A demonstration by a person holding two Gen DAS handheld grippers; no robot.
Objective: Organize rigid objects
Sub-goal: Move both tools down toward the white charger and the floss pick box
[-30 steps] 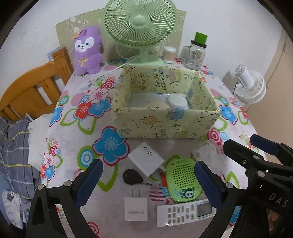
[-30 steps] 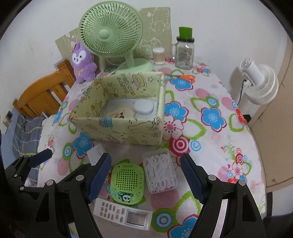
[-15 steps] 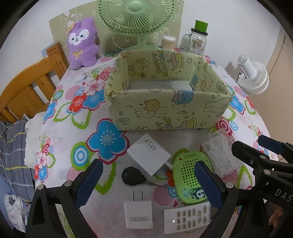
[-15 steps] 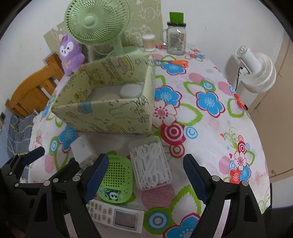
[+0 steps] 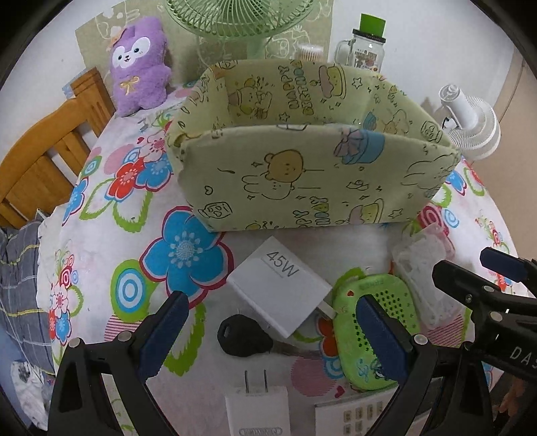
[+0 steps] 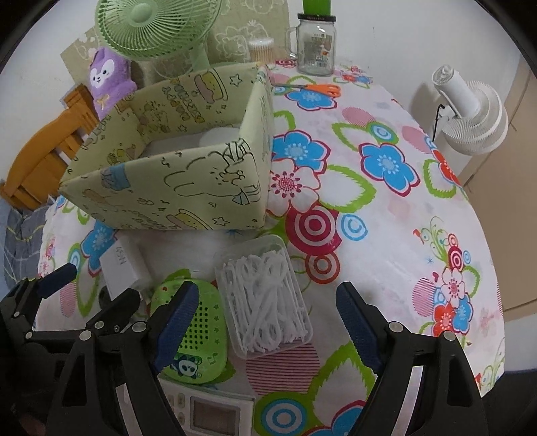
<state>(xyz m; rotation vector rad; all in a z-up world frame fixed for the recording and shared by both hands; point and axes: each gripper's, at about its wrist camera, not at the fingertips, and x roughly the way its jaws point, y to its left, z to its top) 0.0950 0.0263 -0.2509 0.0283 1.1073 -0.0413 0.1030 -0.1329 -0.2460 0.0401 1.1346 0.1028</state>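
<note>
A yellow-green fabric box [image 5: 312,174] stands mid-table; its near wall hides most of the inside. In front of it lie a white 45W charger [image 5: 282,285], a black key [image 5: 243,337], a small white plug [image 5: 256,412], a green perforated case [image 5: 372,328], a white remote [image 6: 208,409] and a clear box of floss picks [image 6: 265,295]. My left gripper [image 5: 273,335] hangs open above the charger and key, touching nothing. My right gripper [image 6: 268,325] is open, its fingers straddling the floss box above it, pads clear of it.
Behind the box stand a green fan [image 6: 151,30], a purple plush [image 5: 139,63], a glass jar [image 6: 317,43] and a swab pot [image 6: 260,48]. Orange scissors [image 6: 319,89] lie far right. A wooden chair [image 5: 43,151] is left, a white fan [image 6: 470,114] right, off the table.
Both grippers have sunk toward the table and the objects loom larger. The box's near wall now hides its contents. The right jaws stand slightly wider.
</note>
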